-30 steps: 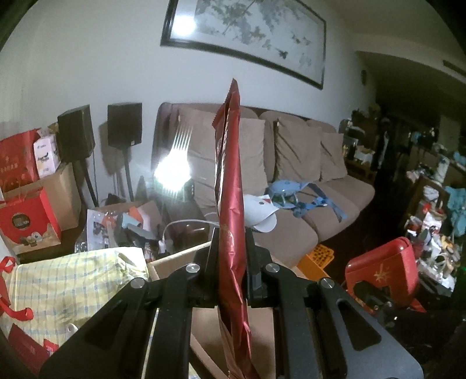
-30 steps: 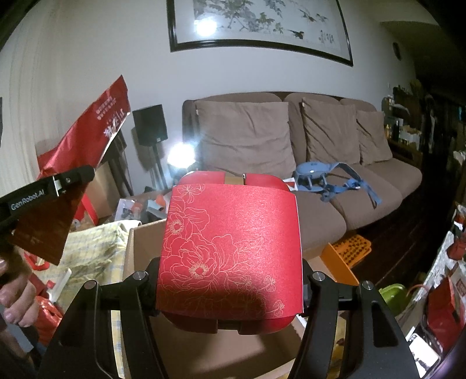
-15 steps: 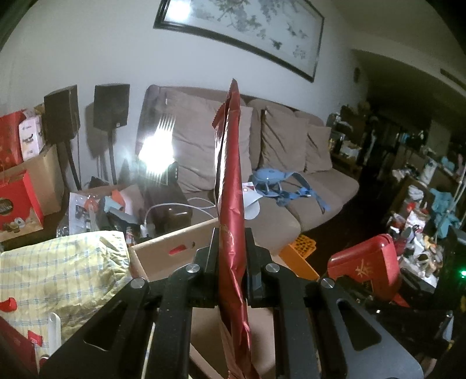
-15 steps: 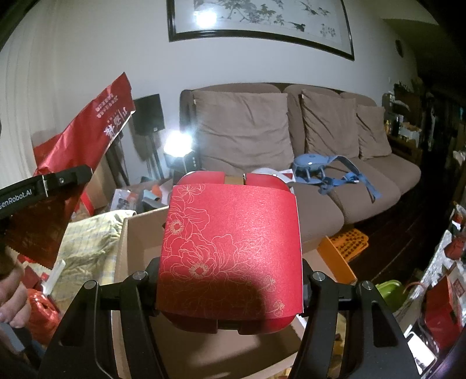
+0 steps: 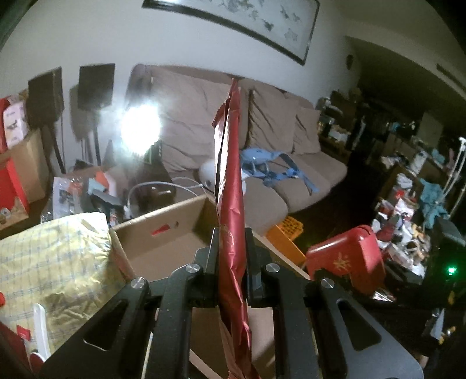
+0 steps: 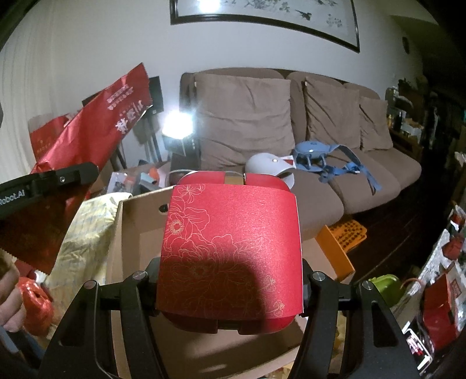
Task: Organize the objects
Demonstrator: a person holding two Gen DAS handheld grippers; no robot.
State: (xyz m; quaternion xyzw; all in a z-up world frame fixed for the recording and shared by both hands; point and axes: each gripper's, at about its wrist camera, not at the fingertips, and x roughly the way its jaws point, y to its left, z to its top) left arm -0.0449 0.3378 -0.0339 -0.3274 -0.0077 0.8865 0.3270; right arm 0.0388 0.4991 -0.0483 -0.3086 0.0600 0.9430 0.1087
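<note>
A lived-in home living room is shown. A brown sofa (image 6: 305, 151) with loose cushions is set against a white wall, under a long framed ink painting (image 6: 262, 11). Two black speakers (image 5: 96, 84) are stood at the sofa's left end (a bright lamp (image 5: 139, 128) glares beside them). Boxes, bags and household clutter are piled along the room's right edge.

Both cameras sit just behind their own fingers, angled downward across an open cardboard box (image 5: 163, 230) toward a brown sofa (image 6: 291, 122) against the wall. The left wrist view is rolled slightly. The right wrist view catches the left gripper (image 6: 49, 180) at its left edge. Both share box, sofa, framed painting (image 5: 247, 17).
</note>
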